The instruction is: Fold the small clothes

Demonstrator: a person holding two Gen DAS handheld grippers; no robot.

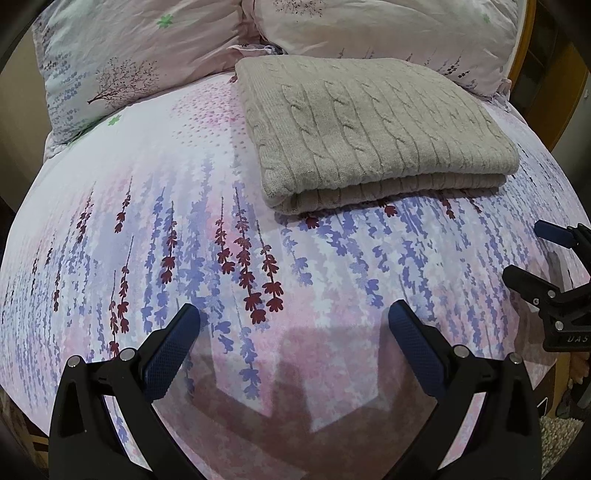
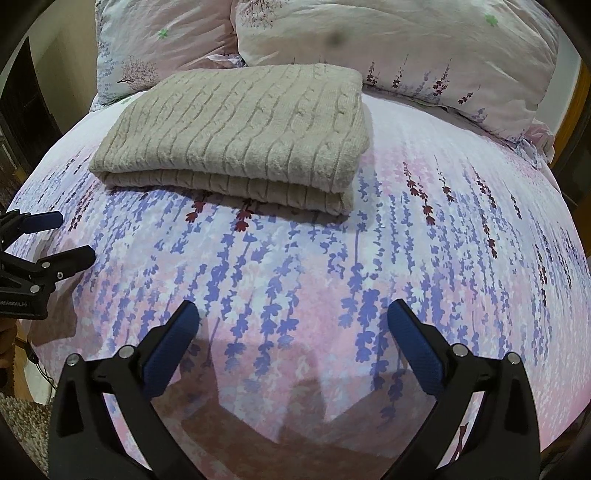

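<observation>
A beige cable-knit sweater (image 1: 369, 125) lies folded in a neat rectangle on the bed, near the pillows; it also shows in the right wrist view (image 2: 236, 136). My left gripper (image 1: 293, 317) is open and empty, held above the floral sheet well short of the sweater. My right gripper (image 2: 291, 315) is open and empty too, also short of the sweater. The right gripper shows at the right edge of the left wrist view (image 1: 524, 254), and the left gripper shows at the left edge of the right wrist view (image 2: 74, 236).
The bed has a pink and purple floral sheet (image 1: 184, 221). Two floral pillows (image 1: 122, 55) (image 2: 406, 44) lie behind the sweater. A wooden headboard (image 1: 532, 33) is at the far right. A shaggy rug (image 2: 18, 424) lies on the floor beside the bed.
</observation>
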